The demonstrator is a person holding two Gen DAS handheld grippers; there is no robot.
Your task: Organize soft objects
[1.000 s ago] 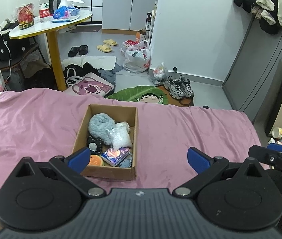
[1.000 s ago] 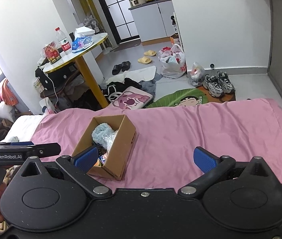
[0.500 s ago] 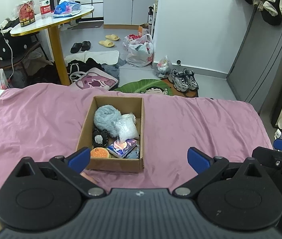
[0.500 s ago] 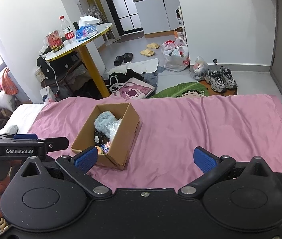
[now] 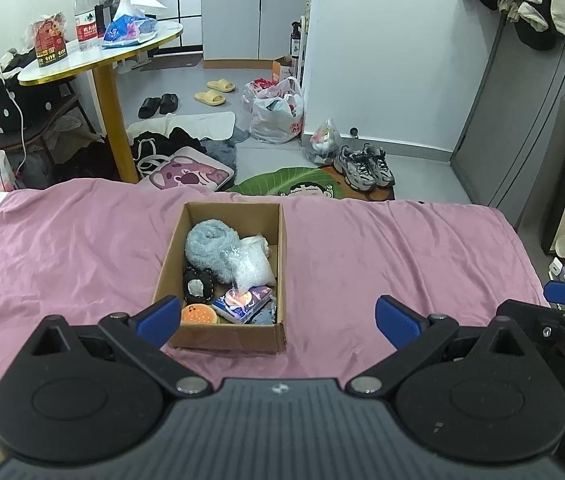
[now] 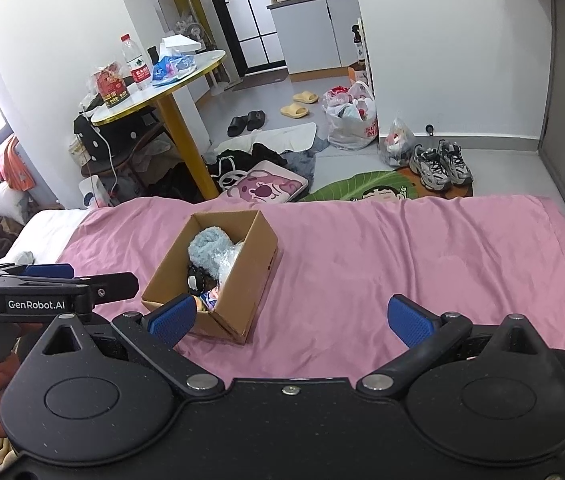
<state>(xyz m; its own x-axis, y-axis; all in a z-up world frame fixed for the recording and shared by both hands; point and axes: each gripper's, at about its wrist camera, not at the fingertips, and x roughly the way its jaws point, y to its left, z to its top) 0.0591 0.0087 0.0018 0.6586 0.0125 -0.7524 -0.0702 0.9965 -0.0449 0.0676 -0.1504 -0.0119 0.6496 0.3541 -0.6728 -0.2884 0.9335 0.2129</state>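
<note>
Brown cardboard box of soft items on the pink bedsheet, fluffy grey-blue bundle at its far end, left gripper and right gripper both spread wide, empty, just short of the box

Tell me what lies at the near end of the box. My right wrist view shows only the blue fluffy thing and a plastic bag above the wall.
Observer: An orange round plush lies in the near left corner of the cardboard box.
Operator: Anything next to it?
Observer: A printed tissue pack lies to its right, and a small grey-blue fabric piece fills the near right corner.
Operator: And the other gripper? I see it only side-on.
Observer: The left gripper is open and empty, with its left finger level with the box's near left corner.
</note>
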